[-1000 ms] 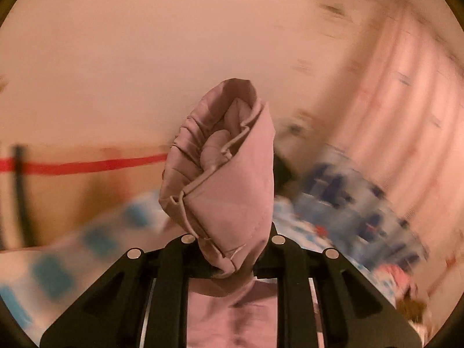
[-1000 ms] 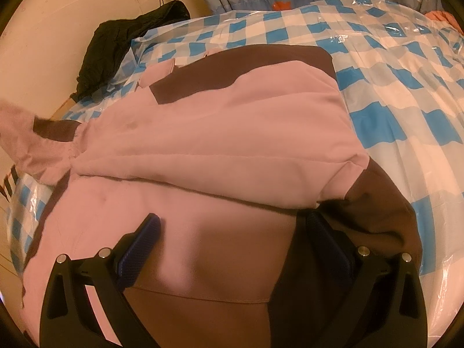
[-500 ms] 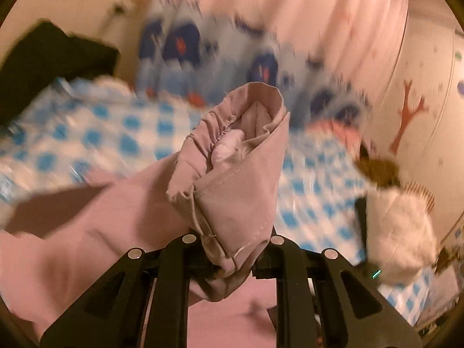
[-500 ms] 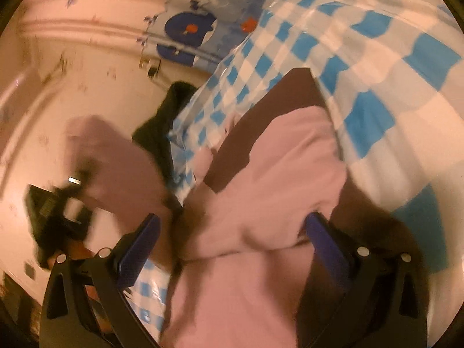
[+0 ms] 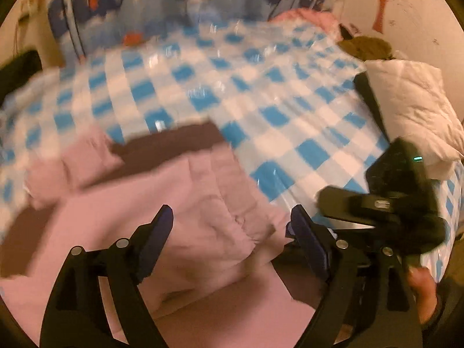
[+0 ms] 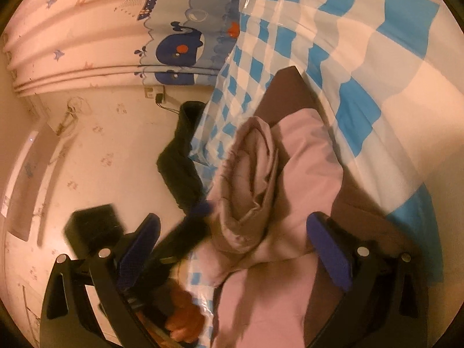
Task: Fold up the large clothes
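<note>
A second earlier our left gripper (image 5: 229, 232) pinched the pink sleeve (image 5: 232, 220); now its jaws stood wide apart and the sleeve lay dropped across the jacket (image 5: 139, 203) on the checkered bed cover (image 5: 290, 92). Our right gripper (image 6: 232, 243) stood spread too, holding nothing, so we judged that fold done.

— What is different at the left gripper (image 5: 229, 226)?
— A second ago its jaws pinched the pink cuff (image 6: 249, 179); now they stand wide apart with nothing between them.
— And the cuff?
— It lies bunched on the pink and brown garment (image 5: 179, 203), ahead of the right gripper's (image 6: 232, 237) spread fingers.
</note>
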